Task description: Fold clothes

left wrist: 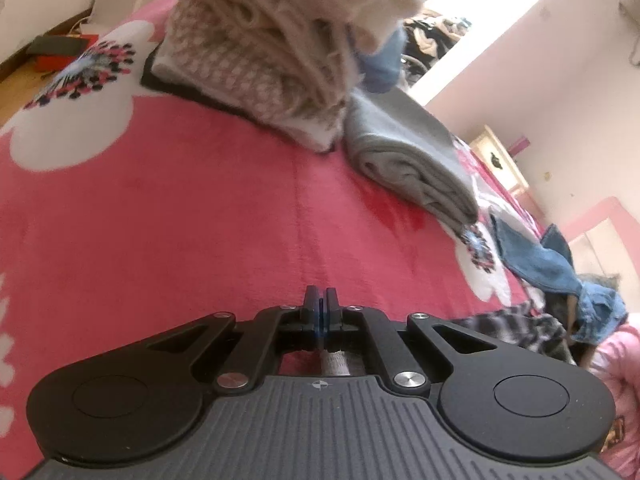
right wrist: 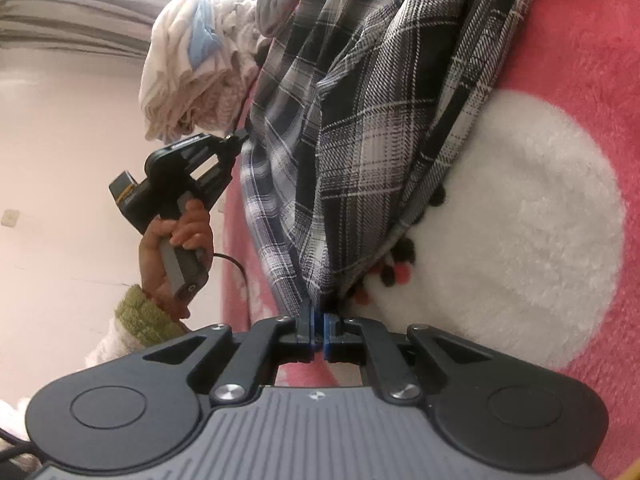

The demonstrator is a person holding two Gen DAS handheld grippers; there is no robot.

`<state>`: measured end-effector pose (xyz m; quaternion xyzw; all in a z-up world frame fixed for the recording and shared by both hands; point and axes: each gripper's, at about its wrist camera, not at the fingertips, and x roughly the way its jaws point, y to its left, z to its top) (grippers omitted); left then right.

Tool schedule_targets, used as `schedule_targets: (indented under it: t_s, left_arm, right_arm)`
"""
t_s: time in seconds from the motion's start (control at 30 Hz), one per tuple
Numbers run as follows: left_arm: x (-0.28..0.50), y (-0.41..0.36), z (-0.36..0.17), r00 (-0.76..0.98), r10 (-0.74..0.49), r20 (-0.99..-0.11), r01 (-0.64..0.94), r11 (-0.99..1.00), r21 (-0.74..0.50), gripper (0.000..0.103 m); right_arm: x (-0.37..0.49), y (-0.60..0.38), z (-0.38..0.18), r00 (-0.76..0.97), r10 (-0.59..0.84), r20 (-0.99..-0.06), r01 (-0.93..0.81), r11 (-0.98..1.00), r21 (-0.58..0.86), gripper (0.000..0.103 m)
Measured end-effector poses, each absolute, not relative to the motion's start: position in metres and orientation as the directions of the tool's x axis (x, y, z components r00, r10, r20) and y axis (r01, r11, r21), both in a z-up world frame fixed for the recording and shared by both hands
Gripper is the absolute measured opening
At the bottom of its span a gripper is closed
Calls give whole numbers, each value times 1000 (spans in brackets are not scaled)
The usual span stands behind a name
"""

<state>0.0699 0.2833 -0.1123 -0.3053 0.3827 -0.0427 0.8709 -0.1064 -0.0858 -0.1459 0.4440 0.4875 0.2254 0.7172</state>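
A black-and-white plaid shirt (right wrist: 360, 120) hangs stretched over the pink bed blanket (right wrist: 580, 32). My right gripper (right wrist: 319, 316) is shut on one bunched edge of it. My left gripper (right wrist: 240, 139) shows in the right wrist view, pinching the shirt's other edge higher up. In the left wrist view my left gripper (left wrist: 321, 300) has its jaws together, with a strip of plaid cloth (left wrist: 335, 362) below the fingers and more plaid (left wrist: 520, 326) to the right.
On the pink flowered blanket (left wrist: 180, 220) lie a stack of beige knit clothes (left wrist: 260, 60), a folded grey garment (left wrist: 412, 156) and blue denim (left wrist: 560, 272). A heap of pale clothes (right wrist: 192, 68) lies beyond the shirt.
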Motion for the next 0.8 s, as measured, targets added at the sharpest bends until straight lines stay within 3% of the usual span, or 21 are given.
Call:
schedule_targets:
  t_s: [0.13, 0.27, 0.33, 0.4, 0.53, 0.6, 0.8]
  left_arm:
    - [73, 281, -124, 702, -300, -646, -163, 815, -556, 0]
    - [70, 287, -120, 707, -273, -653, -204, 805, -557, 1]
    - [65, 293, -114, 718, -240, -654, -244, 793, -559, 9]
    - [54, 297, -102, 739, -195, -645, -262, 798, -542, 25]
    - [31, 289, -71, 767, -162, -621, -226, 838, -497, 29]
    - [20, 274, -58, 760, -193, -621, -168, 864, -475, 35]
    - [-15, 189, -49, 648, -328, -687, 113, 934, -339, 37]
  right_arm:
    - [-105, -83, -149, 424, 750, -508, 121, 509, 852, 9]
    - [-110, -89, -142, 436, 750, -497, 104, 506, 856, 32]
    - [-115, -94, -134, 445, 736, -510, 75, 537, 840, 39]
    - [-120, -101, -124, 454, 715, -531, 44, 577, 815, 39]
    - [-128, -118, -94, 530, 641, -555, -68, 685, 726, 31]
    - [-124, -124, -80, 589, 582, -560, -112, 745, 657, 25]
    - [-99, -143, -56, 690, 457, -562, -223, 872, 436, 18]
